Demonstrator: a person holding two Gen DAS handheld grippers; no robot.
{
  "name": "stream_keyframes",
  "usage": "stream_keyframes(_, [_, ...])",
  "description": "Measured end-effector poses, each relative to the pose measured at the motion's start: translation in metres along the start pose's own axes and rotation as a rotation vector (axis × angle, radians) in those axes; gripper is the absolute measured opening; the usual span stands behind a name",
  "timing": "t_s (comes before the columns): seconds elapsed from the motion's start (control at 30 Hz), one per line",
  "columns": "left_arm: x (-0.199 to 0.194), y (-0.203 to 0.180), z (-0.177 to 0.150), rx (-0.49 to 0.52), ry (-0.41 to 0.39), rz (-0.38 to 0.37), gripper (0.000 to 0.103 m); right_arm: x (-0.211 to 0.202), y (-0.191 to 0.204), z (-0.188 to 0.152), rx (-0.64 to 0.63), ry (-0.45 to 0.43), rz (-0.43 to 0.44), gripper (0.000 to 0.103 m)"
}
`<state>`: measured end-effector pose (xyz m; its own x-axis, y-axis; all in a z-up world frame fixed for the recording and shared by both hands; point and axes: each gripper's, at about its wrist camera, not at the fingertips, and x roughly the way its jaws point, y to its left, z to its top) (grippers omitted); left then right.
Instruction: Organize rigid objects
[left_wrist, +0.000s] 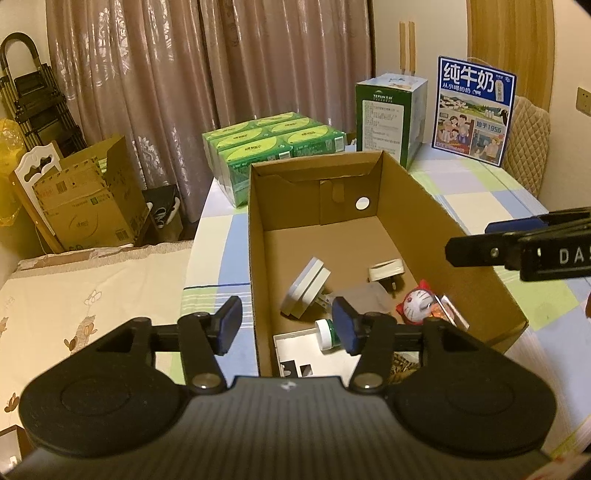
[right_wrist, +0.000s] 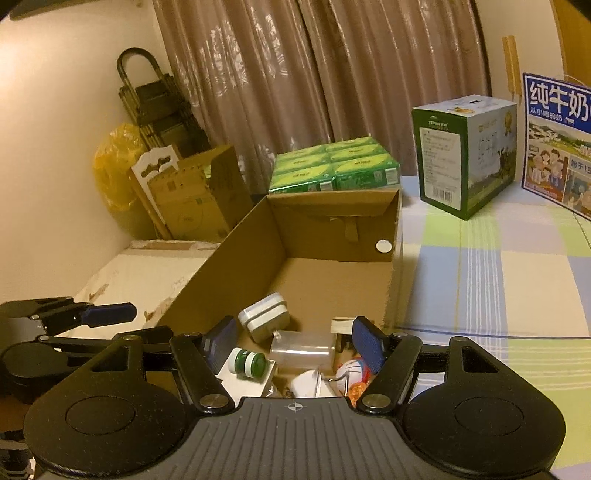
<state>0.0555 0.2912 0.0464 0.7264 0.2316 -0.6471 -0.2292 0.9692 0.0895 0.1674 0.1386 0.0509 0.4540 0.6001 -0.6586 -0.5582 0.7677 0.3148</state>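
An open cardboard box (left_wrist: 406, 192) (right_wrist: 243, 251) sits on the checked table. It holds a white two-part block (left_wrist: 304, 286) (right_wrist: 263, 319), a white plug adapter (left_wrist: 386, 275), a green-and-white small jar (left_wrist: 327, 334) (right_wrist: 246, 362), a clear plastic container (right_wrist: 301, 349), a red-and-white cat toy (left_wrist: 417, 302) (right_wrist: 351, 371) and a white flat card (left_wrist: 295, 354). My left gripper (left_wrist: 288, 326) is open and empty over the box's near left wall. My right gripper (right_wrist: 293, 343) is open and empty above the box's near end; it also shows in the left wrist view (left_wrist: 491, 240).
Green shrink-wrapped packs (left_wrist: 273, 147) (right_wrist: 334, 166), a green-white carton (left_wrist: 391, 114) (right_wrist: 465, 147) and a blue milk bag (left_wrist: 476, 107) (right_wrist: 557, 140) stand at the table's far side. A bed (left_wrist: 85, 295), a brown carton (left_wrist: 88, 199) and a folded trolley (left_wrist: 40, 99) are at the left.
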Motion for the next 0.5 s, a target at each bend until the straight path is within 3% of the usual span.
stream_keyframes(0.1, [-0.003, 0.0, -0.002, -0.002, -0.004, 0.002, 0.053, -0.006, -0.005, -0.002, 0.004, 0.001, -0.014, 0.067])
stream_keyframes(0.33, [-0.009, -0.007, -0.008, -0.002, -0.011, -0.006, 0.075, -0.017, -0.015, -0.014, 0.031, 0.029, -0.058, 0.067])
stream_keyframes(0.5, [-0.016, -0.011, -0.013, -0.007, -0.008, 0.003, 0.081, -0.028, -0.017, -0.022, 0.048, 0.042, -0.09, 0.067])
